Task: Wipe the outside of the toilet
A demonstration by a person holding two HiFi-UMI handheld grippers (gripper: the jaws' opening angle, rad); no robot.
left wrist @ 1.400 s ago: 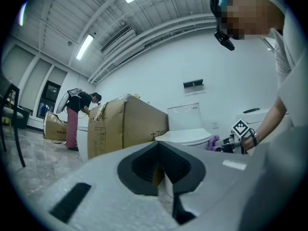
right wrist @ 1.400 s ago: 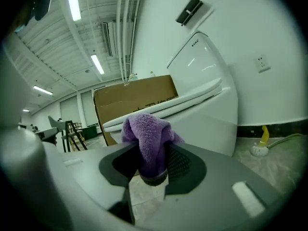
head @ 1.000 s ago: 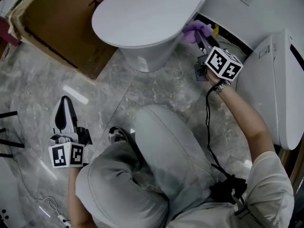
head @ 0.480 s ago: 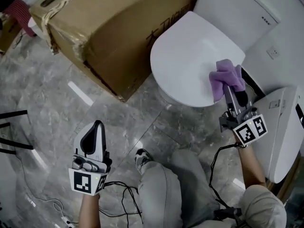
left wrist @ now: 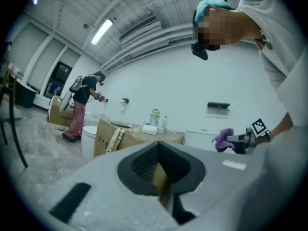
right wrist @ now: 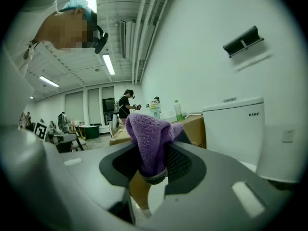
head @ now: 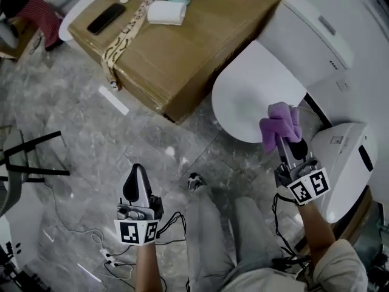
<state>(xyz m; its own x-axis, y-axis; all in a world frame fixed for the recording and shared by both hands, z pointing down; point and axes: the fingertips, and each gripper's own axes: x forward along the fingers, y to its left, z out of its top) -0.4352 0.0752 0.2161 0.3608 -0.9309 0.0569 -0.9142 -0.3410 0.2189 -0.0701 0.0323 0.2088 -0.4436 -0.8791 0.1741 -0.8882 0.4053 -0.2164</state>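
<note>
The white toilet (head: pixel 255 93) stands with its lid down and its tank (head: pixel 316 26) behind; the tank (right wrist: pixel 233 129) also shows in the right gripper view. My right gripper (head: pixel 285 143) is shut on a purple cloth (head: pixel 278 124) and holds it just off the lid's right front rim. In the right gripper view the cloth (right wrist: pixel 150 138) sticks up from the shut right gripper (right wrist: pixel 151 172), touching nothing. My left gripper (head: pixel 135 170) hangs low over the floor at the left, shut and empty, and the left gripper (left wrist: pixel 161 170) pads hold nothing in its own view.
A taped cardboard box (head: pixel 200 47) left of the toilet carries a phone (head: pixel 106 18), a paper roll (head: pixel 166 12) and bottles. A second white toilet body (head: pixel 346 163) lies at the right. Black chair legs (head: pixel 30 160) and a cable (head: pixel 106 248) cross the marble floor. A person (left wrist: pixel 83 107) stands far off.
The right gripper has brought the cloth from the toilet's lower rear side up to the lid's front rim. The view has pulled back and risen. The left gripper stays low and shut.
</note>
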